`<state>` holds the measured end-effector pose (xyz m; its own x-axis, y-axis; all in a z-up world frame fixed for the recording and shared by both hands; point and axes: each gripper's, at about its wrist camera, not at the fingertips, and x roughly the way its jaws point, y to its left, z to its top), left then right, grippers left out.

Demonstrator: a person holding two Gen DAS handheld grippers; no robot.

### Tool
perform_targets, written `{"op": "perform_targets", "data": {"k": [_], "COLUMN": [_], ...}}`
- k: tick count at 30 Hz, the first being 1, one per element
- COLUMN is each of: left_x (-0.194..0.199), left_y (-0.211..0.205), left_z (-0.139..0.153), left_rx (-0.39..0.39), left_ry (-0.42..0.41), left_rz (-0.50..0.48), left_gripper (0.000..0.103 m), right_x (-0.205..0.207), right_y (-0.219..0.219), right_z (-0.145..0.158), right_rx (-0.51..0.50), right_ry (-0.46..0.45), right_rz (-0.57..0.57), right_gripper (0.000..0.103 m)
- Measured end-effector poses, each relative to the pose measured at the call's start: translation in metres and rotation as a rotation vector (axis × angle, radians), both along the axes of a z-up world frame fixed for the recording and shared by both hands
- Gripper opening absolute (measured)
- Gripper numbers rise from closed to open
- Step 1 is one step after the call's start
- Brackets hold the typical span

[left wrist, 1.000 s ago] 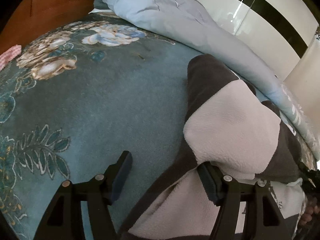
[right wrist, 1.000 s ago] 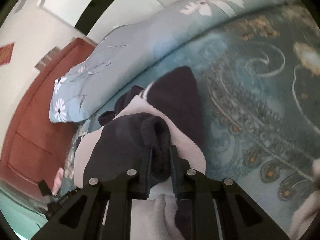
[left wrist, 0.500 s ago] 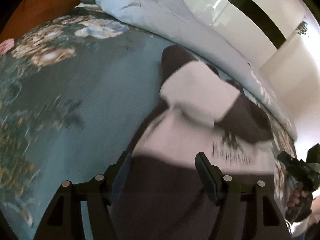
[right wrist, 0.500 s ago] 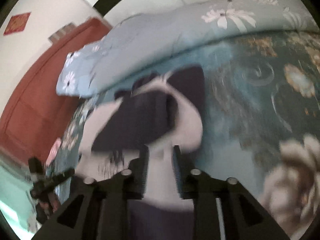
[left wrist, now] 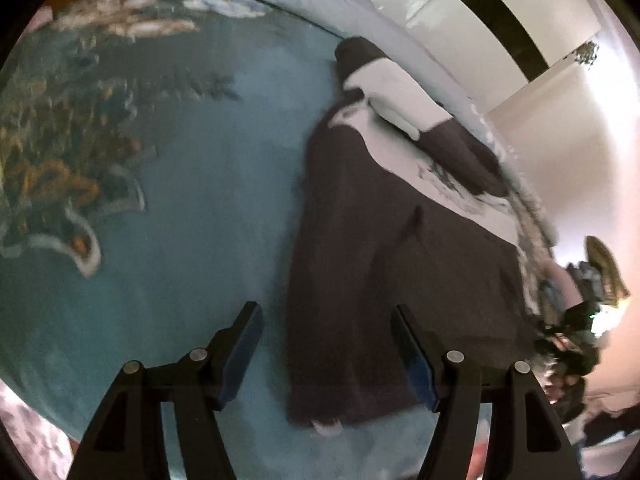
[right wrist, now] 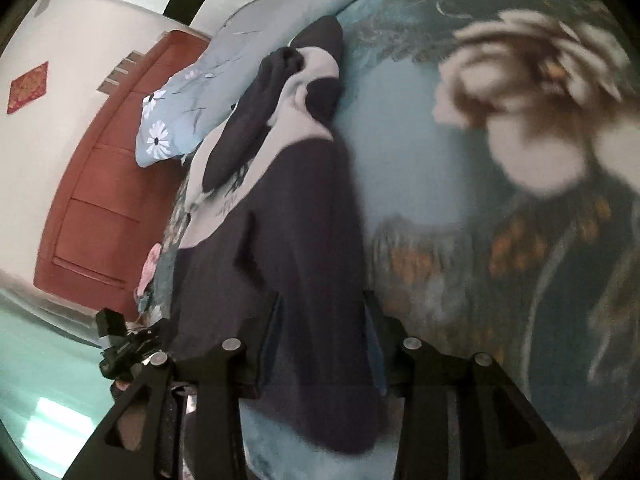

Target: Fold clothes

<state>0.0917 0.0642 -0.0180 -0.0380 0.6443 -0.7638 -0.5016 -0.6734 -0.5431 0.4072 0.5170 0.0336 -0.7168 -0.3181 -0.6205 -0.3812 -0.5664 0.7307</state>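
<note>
The right gripper [right wrist: 322,344] points down over a dark and pale grey garment [right wrist: 280,216] lying on a teal floral blanket [right wrist: 500,220]. Its jaws have just been opening; the garment's dark hem lies between them. A blue daisy-print quilt [right wrist: 208,92] borders the blanket's far edge. The left gripper [right wrist: 124,344] shows at lower left.

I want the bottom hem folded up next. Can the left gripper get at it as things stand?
Probably yes. The left gripper is open with the sweater hem lying flat on the blanket right between its fingers, nothing covering it.
</note>
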Motion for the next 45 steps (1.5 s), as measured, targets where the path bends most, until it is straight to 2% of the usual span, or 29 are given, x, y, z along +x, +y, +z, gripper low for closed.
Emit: {"op": "perform_targets", "data": {"k": [2,6,9,11,13,17,20,24,28,31,33,35,37,42,45], "left_x": [0.008,0.015,0.009,0.004,0.000,-0.003,0.000,0.004,0.002,0.001,0.001,0.001,0.000,0.007,0.005], "left_y": [-0.003,-0.001,-0.004,-0.007,-0.009,-0.003,0.006,0.003,-0.005,-0.003,-0.002,-0.006,-0.012,-0.017,-0.020], "left_z": [0.000,-0.007,-0.012,-0.015,-0.017,-0.018,-0.014,-0.014,-0.019,-0.020,-0.022,-0.027,-0.033,-0.031,-0.025], "left_rx": [0.029,0.089,0.144,0.189,0.222,0.243,0.222,0.221,0.250,0.241,0.232,0.233,0.235,0.244,0.295], "left_ry": [-0.014,-0.094,-0.158,-0.215,-0.240,-0.250,-0.221,-0.211,-0.248,-0.263,-0.262,-0.275,-0.291,-0.258,-0.263], "left_rz": [-0.012,-0.038,-0.014,0.013,0.035,0.061,0.032,0.004,0.025,0.047,0.055,0.073,0.095,0.080,0.088], "left_gripper": [0.070,0.072,0.075,0.081,0.082,0.081,0.080,0.079,0.071,0.064,0.056,0.037,0.024,0.019,0.018], "right_x": [0.011,0.025,0.025,0.020,0.014,0.007,0.014,0.022,0.018,0.008,0.003,0.001,0.005,0.020,0.024], "right_y": [-0.003,-0.012,-0.014,-0.013,-0.012,-0.010,-0.008,-0.012,-0.012,-0.012,-0.014,-0.017,-0.015,-0.013,-0.010], "right_z": [-0.003,-0.009,-0.009,-0.009,-0.009,-0.012,-0.013,-0.011,-0.012,-0.014,-0.013,-0.012,-0.015,-0.019,-0.016], "right_rx": [-0.034,-0.064,-0.055,-0.067,-0.073,-0.109,-0.146,-0.149,-0.161,-0.189,-0.191,-0.179,-0.186,-0.217,-0.259], "right_ry": [0.012,0.013,0.025,0.034,0.045,0.072,0.097,0.103,0.105,0.109,0.108,0.094,0.086,0.103,0.147], "right_rz": [-0.001,0.023,0.039,0.040,0.051,0.062,0.061,0.084,0.087,0.078,0.088,0.104,0.095,0.078,0.073], "right_gripper": [0.040,0.041,0.040,0.041,0.041,0.041,0.041,0.041,0.040,0.040,0.038,0.031,0.022,0.016,0.016]}}
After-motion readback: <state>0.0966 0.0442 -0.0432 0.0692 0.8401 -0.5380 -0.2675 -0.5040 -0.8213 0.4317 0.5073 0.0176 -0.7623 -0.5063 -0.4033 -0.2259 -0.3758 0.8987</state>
